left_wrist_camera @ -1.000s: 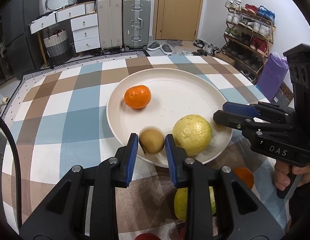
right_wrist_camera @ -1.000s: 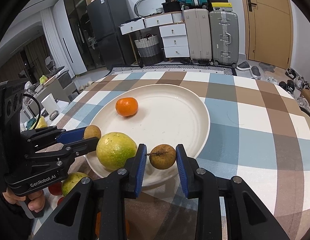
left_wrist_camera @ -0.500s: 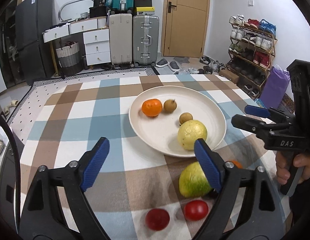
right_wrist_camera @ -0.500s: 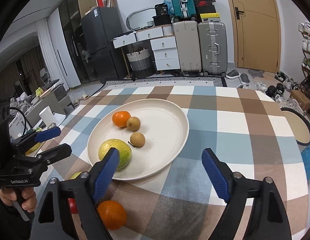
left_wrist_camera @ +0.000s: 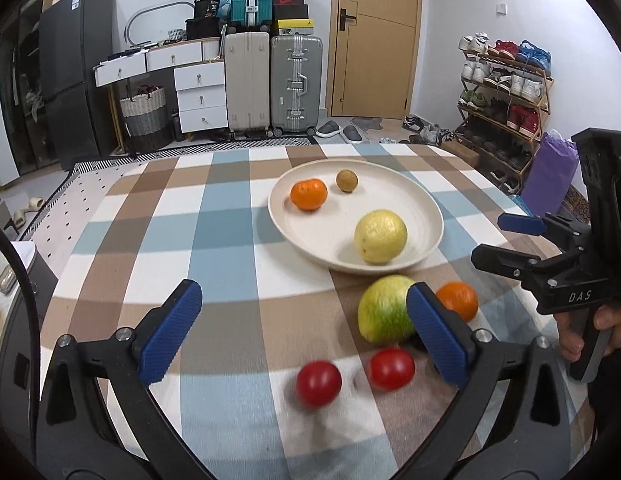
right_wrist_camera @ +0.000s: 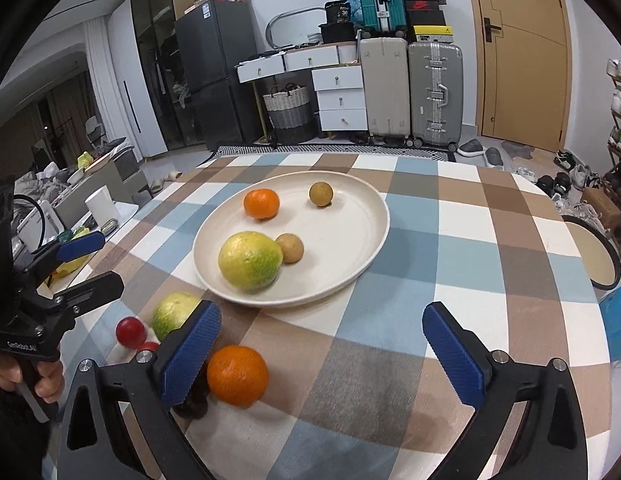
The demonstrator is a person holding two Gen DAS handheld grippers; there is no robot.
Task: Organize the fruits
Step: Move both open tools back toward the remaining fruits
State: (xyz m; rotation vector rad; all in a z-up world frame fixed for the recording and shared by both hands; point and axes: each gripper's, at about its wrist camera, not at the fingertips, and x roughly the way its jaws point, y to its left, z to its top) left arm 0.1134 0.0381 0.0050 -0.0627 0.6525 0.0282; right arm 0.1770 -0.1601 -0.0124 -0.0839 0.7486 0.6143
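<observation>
A cream plate on the checked tablecloth holds an orange, a yellow-green citrus and two small brown fruits. On the cloth in front of the plate lie a green citrus, a second orange and two red tomatoes. My left gripper is open and empty above the cloth, near the tomatoes. My right gripper is open and empty, with the second orange beside its left finger.
The table's right edge drops off to a round stool. Suitcases, drawers and a shoe rack stand beyond the table. A dark small thing lies under my right gripper's left finger.
Both grippers let go of the small brown fruits on the plate, opened wide and drew back toward the near edge of the table. The loose fruits on the cloth came into view.
</observation>
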